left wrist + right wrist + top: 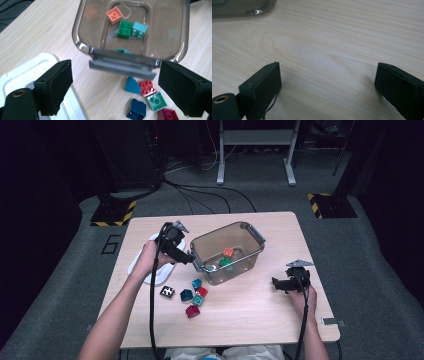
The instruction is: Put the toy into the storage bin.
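Nine bricks (125,29), one bin (80,25), one lid (30,70)

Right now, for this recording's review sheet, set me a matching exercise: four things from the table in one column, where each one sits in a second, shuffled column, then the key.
Things
1. orange brick
2. dark blue sloped brick
3. white lid
4. right gripper

Places
A. flat on the table, left of the clear bin
B. inside the clear bin, next to a green brick
C. low over bare wood, jaws apart, nothing between them
D. on the table in front of the bin's grey latch, among the loose bricks

Pairs: 1-B, 2-D, 3-A, 4-C
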### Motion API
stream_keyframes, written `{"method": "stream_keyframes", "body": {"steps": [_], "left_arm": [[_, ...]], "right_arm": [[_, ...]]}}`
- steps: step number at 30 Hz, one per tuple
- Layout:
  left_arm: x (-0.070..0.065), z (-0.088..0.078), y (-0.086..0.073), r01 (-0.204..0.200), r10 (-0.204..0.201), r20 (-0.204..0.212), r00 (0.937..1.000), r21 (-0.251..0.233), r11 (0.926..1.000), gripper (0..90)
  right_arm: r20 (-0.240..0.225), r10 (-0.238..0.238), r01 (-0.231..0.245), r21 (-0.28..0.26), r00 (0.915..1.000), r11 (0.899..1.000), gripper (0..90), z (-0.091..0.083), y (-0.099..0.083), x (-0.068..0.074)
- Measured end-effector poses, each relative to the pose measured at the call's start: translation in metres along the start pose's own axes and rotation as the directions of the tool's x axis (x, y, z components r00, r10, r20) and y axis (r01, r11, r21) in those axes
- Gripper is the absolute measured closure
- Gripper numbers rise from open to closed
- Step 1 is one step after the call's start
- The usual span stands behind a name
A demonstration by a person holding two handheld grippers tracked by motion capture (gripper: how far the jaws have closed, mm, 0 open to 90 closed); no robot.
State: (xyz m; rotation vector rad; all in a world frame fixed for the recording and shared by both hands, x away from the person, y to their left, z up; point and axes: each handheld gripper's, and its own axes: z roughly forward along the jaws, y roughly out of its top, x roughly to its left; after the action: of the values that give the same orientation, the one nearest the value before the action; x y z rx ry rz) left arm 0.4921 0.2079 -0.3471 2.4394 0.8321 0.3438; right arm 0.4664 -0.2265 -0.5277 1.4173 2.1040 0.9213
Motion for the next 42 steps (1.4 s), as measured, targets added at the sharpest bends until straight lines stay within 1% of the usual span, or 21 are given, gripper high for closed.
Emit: {"method": "stream_keyframes", "body": {"steps": [5,8,10,14,17,19,21,22,25,26,31,32,38,40,42], "left_arm": [[0.001,0.004,-0.019,0.022,-0.022,0.015,0.9996,0.009,0.9997,9.6],[0.002,0.01,-0.028,0.032,-0.033,0.012,0.9994,0.025,0.9992,7.4],[0.001,0.014,-0.035,0.04,-0.04,0.012,0.9991,0.025,0.9989,7.1],[-0.004,0.023,-0.045,0.03,-0.03,0.012,0.9995,0.041,0.9987,6.7],[-0.008,0.033,-0.055,0.024,-0.025,0.024,0.9994,0.045,0.9987,6.3],[-0.01,0.04,-0.062,0.03,-0.033,0.054,0.998,0.045,0.9985,5.3],[-0.013,0.047,-0.069,0.027,-0.03,0.05,0.9983,0.057,0.998,4.6],[-0.014,0.051,-0.073,0.025,-0.029,0.064,0.9976,0.057,0.998,4.5],[-0.018,0.06,-0.081,0.022,-0.027,0.068,0.9973,0.073,0.9971,4.1],[-0.019,0.063,-0.084,0.022,-0.028,0.079,0.9964,0.078,0.9967,4.1],[-0.025,0.074,-0.094,0.015,-0.022,0.073,0.9971,0.095,0.9954,4.4],[-0.026,0.076,-0.096,0.015,-0.023,0.082,0.9964,0.101,0.9948,4.3],[-0.029,0.086,-0.106,0.009,-0.016,0.062,0.998,0.122,0.9925,5.9],[-0.031,0.089,-0.108,0.007,-0.015,0.069,0.9975,0.122,0.9925,7.5],[-0.034,0.093,-0.109,-0.002,-0.005,0.058,0.9983,0.125,0.9922,11.9]], "right_arm": [[0.0,0.006,-0.006,0.002,1.0,1.0,6.5,0.0,0.0,0.0],[0.0,0.002,-0.002,0.001,1.0,1.0,6.5,0.0,0.0,0.0],[0.0,0.003,-0.003,0.001,1.0,1.0,6.5,0.0,0.0,0.0],[0.0,0.004,-0.004,0.002,1.0,1.0,6.5,0.0,0.0,0.0],[0.0,0.002,-0.002,0.001,1.0,1.0,6.5,0.0,0.0,0.0],[0.0,0.004,-0.004,0.002,1.0,1.0,6.5,0.0,0.0,0.0],[0.0,0.004,-0.004,0.002,1.0,1.0,6.5,0.0,0.0,0.0],[0.0,0.004,-0.004,0.001,1.0,1.0,6.5,0.0,0.0,0.0],[0.0,0.005,-0.005,0.002,1.0,1.0,6.5,0.0,0.0,0.0],[0.0,0.002,-0.002,0.001,1.0,1.0,6.5,0.0,0.0,0.0],[0.0,0.006,-0.006,0.002,1.0,1.0,6.5,0.0,0.0,0.0],[0.0,0.002,-0.002,0.001,1.0,1.0,6.5,0.0,0.0,0.0],[0.0,0.006,-0.006,0.002,1.0,1.0,6.5,0.0,0.0,0.0],[0.0,0.006,-0.006,0.002,1.0,1.0,6.5,0.0,0.0,0.0],[0.0,0.005,-0.005,0.002,1.0,1.0,6.5,0.0,0.0,0.0]]}}
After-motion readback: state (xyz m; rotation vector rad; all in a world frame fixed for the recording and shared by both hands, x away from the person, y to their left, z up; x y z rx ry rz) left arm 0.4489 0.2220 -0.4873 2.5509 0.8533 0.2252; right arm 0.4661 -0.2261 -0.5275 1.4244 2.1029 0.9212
